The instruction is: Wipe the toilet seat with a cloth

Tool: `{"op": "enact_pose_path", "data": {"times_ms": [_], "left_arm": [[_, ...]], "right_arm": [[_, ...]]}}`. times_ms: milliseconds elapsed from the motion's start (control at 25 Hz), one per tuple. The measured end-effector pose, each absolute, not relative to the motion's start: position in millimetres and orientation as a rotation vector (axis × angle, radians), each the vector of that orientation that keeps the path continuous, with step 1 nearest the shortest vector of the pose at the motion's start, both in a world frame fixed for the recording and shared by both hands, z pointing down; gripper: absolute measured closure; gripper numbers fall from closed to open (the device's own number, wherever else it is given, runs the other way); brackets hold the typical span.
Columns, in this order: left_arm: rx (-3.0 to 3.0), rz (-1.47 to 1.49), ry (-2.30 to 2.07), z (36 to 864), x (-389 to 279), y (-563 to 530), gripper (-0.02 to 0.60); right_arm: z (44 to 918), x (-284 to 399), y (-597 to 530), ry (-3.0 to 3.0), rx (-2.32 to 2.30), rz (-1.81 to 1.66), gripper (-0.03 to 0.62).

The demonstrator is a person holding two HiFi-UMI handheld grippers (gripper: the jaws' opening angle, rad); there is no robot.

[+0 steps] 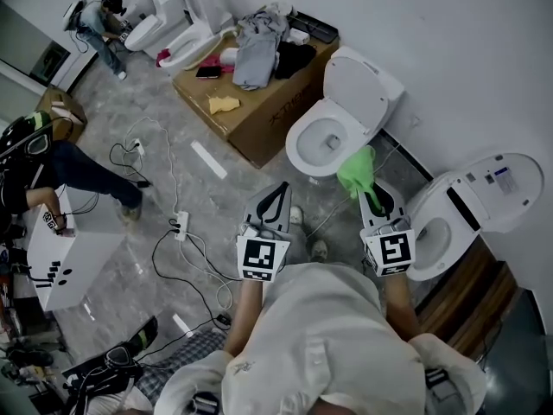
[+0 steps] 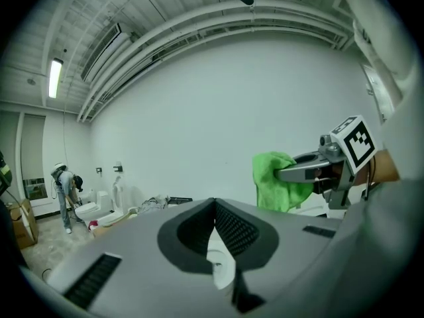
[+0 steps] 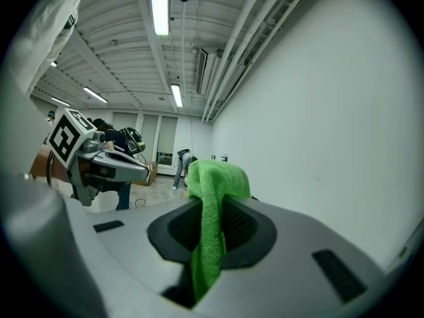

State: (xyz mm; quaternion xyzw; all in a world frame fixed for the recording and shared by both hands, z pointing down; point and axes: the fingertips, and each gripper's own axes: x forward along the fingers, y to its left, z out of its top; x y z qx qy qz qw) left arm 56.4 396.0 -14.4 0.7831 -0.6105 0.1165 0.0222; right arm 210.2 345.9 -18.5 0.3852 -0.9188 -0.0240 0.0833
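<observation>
A white toilet stands against the wall with its lid point(image 1: 361, 85) raised and its seat ring point(image 1: 304, 150) down over the bowl. My right gripper point(image 1: 373, 199) is shut on a bright green cloth point(image 1: 357, 169), which hangs over the seat's near right rim; I cannot tell whether it touches. In the right gripper view the cloth point(image 3: 212, 211) is bunched between the jaws and drapes out in front. My left gripper point(image 1: 275, 199) is shut with nothing in it, held in front of the bowl. The left gripper view shows the right gripper point(image 2: 285, 173) and the cloth point(image 2: 273, 181) to its right.
A second toilet point(image 1: 471, 201) stands to the right. Left of the first toilet is a cardboard box point(image 1: 259, 115) with clothes piled on it. A power strip point(image 1: 180, 226) and cables lie on the floor. A person point(image 1: 52, 175) crouches at the left, and another person point(image 1: 97, 28) bends over more toilets at the back.
</observation>
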Motion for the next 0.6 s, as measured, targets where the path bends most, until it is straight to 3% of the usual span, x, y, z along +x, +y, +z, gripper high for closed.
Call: {"op": "enact_pose_path", "data": {"times_ms": [600], "left_arm": [[2.449,0.323,-1.827,-0.2,29.9,300.6,0.569]], "right_arm": [[-4.6,186.4,262.3,-2.665,1.197,-0.052,0.548]]}}
